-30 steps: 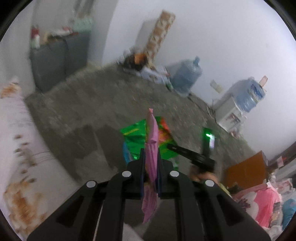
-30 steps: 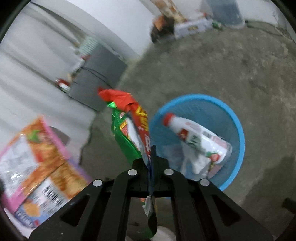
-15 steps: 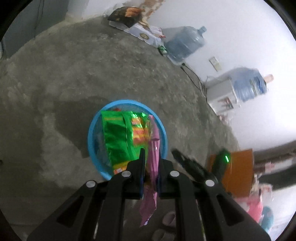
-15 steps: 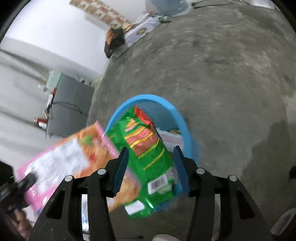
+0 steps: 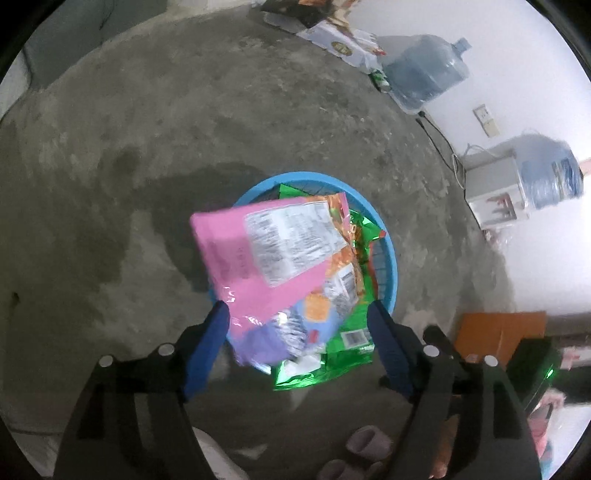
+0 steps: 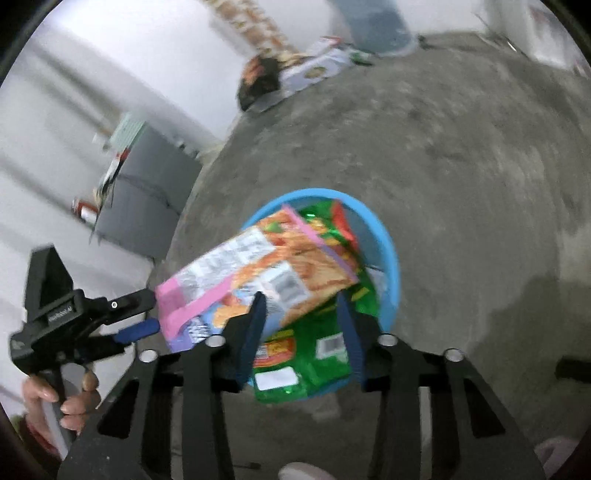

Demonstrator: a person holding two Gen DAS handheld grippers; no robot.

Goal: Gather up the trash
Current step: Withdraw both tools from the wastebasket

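Observation:
A blue round basket (image 5: 389, 258) stands on the concrete floor; it also shows in the right wrist view (image 6: 391, 258). A green snack bag (image 5: 351, 332) lies in it, hanging over the near rim (image 6: 317, 350). A pink and orange snack packet (image 5: 266, 251) is above the basket, tilted, just off my left gripper (image 5: 299, 317), which is open. In the right wrist view the packet (image 6: 258, 269) hangs over the basket next to the left gripper (image 6: 144, 314). My right gripper (image 6: 301, 310) is open and empty above the basket.
Two blue water jugs (image 5: 424, 74) (image 5: 546, 173) and a white dispenser (image 5: 491, 188) stand by the right wall. Cardboard and litter (image 5: 332, 33) lie at the far wall. A grey cabinet (image 6: 144, 206) stands left. An orange box (image 5: 495, 332) sits at right.
Both grippers opened. The right one dropped the green bag into the basket; the left one released the pink packet, which now tips flat over the basket.

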